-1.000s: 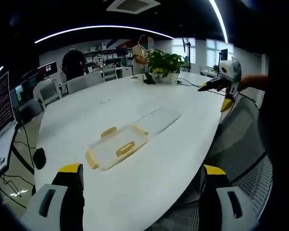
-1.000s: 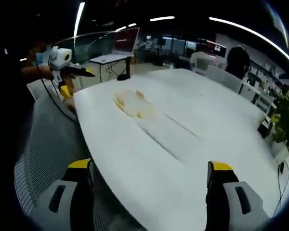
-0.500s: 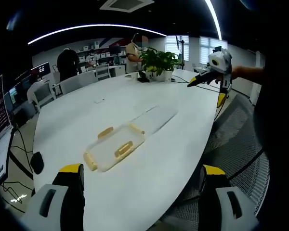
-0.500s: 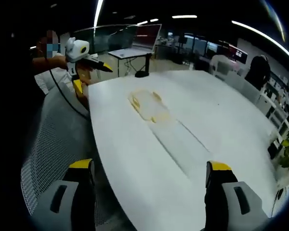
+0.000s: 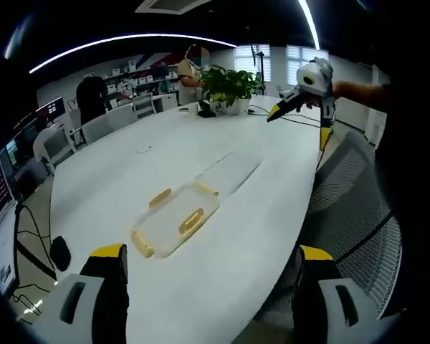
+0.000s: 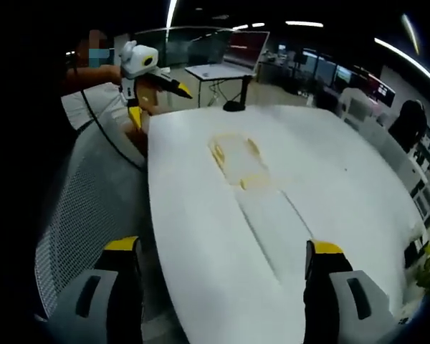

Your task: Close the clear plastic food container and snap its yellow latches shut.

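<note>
Clear food container (image 5: pixel 176 221) with yellow latches (image 5: pixel 190 220) lying mid-frame on the white table (image 5: pixel 229 258), lid (image 5: pixel 229 170) folded flat beyond it, left gripper (image 5: pixel 209 297) and right gripper (image 6: pixel 218 290) both spread wide, holding nothing, low in their frames

left gripper (image 5: pixel 209 276): jaws wide apart, raised above the table's near edge, touching nothing; in the right gripper view (image 6: pixel 173 88) held aloft by a hand | right gripper (image 6: pixel 222 271): jaws wide apart, also above the table edge, empty; in the left gripper view (image 5: pixel 278 111) at the far right edge, tips together
</note>
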Demonstrator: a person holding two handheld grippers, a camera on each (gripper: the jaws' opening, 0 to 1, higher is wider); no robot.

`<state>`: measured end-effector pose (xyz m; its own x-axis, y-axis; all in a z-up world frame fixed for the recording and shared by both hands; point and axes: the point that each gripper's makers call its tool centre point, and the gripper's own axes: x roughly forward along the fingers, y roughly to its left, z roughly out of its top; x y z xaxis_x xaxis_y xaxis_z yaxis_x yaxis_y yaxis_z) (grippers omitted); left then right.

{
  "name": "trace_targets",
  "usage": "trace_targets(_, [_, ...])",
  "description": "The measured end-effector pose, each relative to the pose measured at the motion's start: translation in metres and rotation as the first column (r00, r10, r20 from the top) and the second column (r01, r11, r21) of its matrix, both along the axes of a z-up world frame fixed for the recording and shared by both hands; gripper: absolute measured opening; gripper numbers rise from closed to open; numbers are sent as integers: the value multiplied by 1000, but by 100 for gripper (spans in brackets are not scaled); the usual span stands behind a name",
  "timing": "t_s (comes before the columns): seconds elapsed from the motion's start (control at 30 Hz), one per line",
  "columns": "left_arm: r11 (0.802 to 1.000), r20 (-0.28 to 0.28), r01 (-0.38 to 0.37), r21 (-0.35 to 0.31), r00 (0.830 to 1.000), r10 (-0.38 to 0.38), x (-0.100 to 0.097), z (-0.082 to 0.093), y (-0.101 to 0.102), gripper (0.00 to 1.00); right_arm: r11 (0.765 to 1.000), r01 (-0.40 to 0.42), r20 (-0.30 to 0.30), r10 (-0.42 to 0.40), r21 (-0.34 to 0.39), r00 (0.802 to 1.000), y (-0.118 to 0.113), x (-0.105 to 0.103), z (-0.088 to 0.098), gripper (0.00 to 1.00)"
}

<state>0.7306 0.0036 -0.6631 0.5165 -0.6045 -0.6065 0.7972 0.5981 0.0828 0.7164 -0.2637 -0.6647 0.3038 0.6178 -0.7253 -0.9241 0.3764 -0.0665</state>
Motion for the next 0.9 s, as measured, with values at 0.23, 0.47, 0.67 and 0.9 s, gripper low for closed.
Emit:
trace_targets(0.23, [998,-2,49,36,999,-49,9,4,1,91,997,-70,-6,70,-39,998,5,5,2,91])
trace_targets(0.47, [991,-15,99,85,995,-98,20,2,3,90,989,-125,-41,121,-84,992,7,9,-3,90])
trace_targets(0.67, [983,-33,147,112,989,-144,29,-2,2,88,983,-152,-57,147,-102,988,11,17,-3,90])
trace_targets(0.9, [970,-55,196,142,980,-189,38,-9,2,84,975,-181,-61,174,-126,983,16,31,-3,88])
